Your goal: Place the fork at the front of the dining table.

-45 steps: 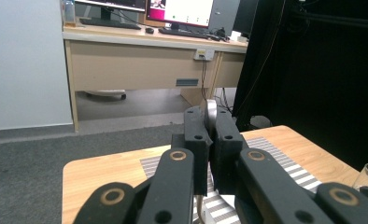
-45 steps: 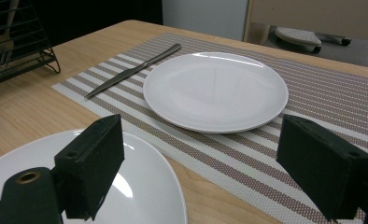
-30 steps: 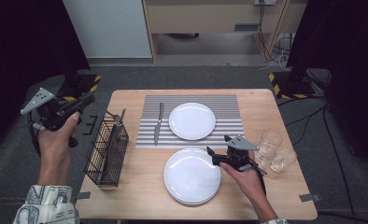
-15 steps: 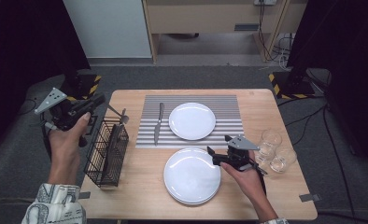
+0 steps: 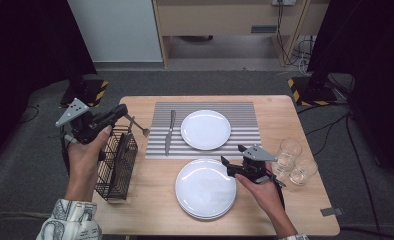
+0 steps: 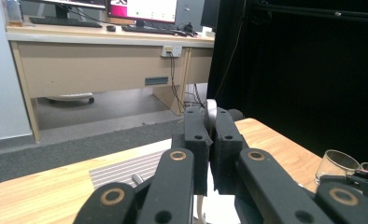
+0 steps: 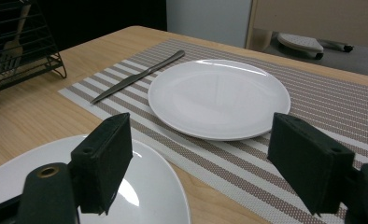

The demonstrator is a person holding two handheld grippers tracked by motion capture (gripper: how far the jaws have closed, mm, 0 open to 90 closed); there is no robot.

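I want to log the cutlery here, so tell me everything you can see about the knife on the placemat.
The knife is slim, one piece, with a silvery metal look. It lies flat on the left part of the striped placemat, running lengthwise away from the person, left of the far white plate with a gap between them. Which end is blade or handle is hard to tell. Neither gripper touches it.

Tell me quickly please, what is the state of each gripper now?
Left gripper: closed on a fork, held above the wire basket.
Right gripper: open, its fingers have just been closing, nothing between them; beside the near plate.
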